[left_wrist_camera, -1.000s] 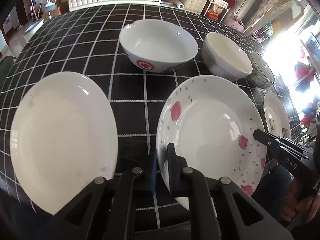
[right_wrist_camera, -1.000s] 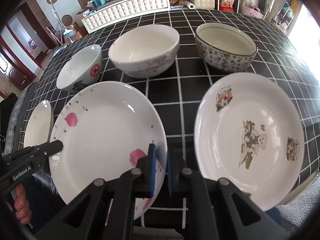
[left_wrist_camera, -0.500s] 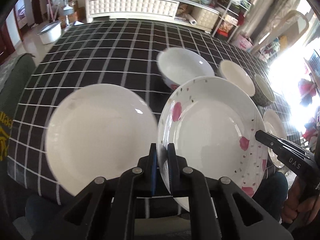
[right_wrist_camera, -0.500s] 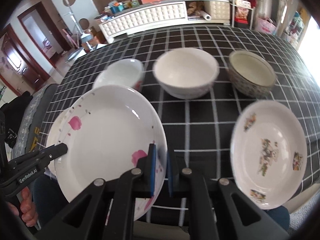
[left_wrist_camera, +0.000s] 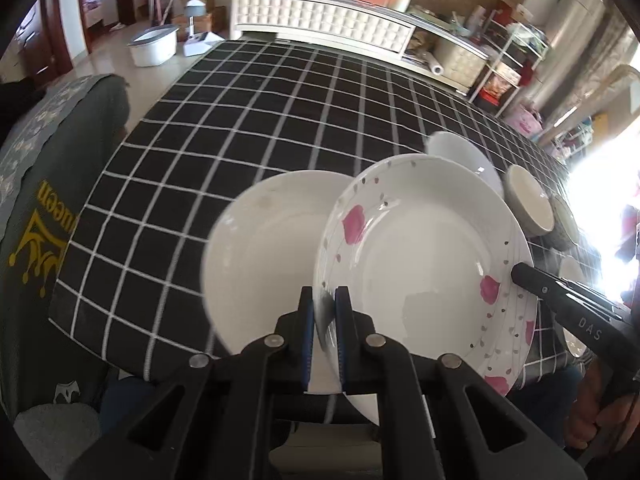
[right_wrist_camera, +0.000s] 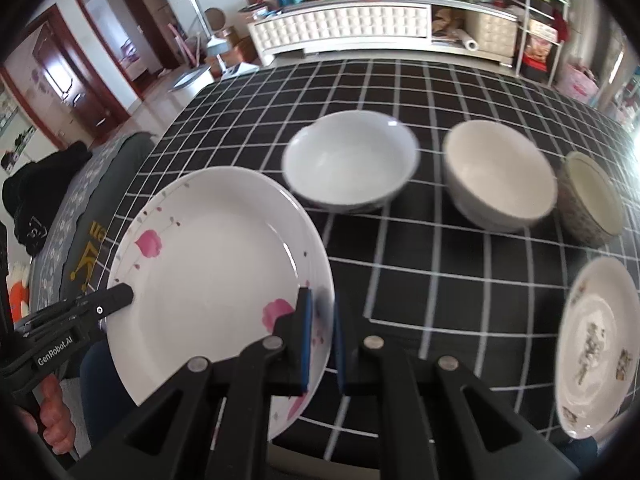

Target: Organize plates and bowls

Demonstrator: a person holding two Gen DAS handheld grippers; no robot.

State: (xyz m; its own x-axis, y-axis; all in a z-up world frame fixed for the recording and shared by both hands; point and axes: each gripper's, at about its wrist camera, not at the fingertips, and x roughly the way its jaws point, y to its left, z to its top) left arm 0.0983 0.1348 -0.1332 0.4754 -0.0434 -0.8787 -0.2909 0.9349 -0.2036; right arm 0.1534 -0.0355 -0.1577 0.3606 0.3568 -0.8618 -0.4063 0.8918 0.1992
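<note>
Both tongs, the left tongs (left_wrist_camera: 325, 312) and the right tongs (right_wrist_camera: 320, 320), are clenched on opposite rims of the pink-flowered plate (left_wrist_camera: 424, 264), carried above the desk's near edge. Judging by the overlap, stacking comes next: lower it level onto the plain white plate (left_wrist_camera: 264, 248) beneath, then release.

My left gripper (left_wrist_camera: 325, 320) is clamped on the near rim of a round white plate with pink flower prints (left_wrist_camera: 424, 272), held above the worktop with its black, white-gridded cloth (left_wrist_camera: 280, 120). The black tip of my right gripper (left_wrist_camera: 524, 274) grips its opposite rim. A plain white round plate (left_wrist_camera: 264, 248) lies below, partly overlapped. Behind, I see a white bowl (left_wrist_camera: 460, 152) and a cream bowl (left_wrist_camera: 528, 200).
</note>
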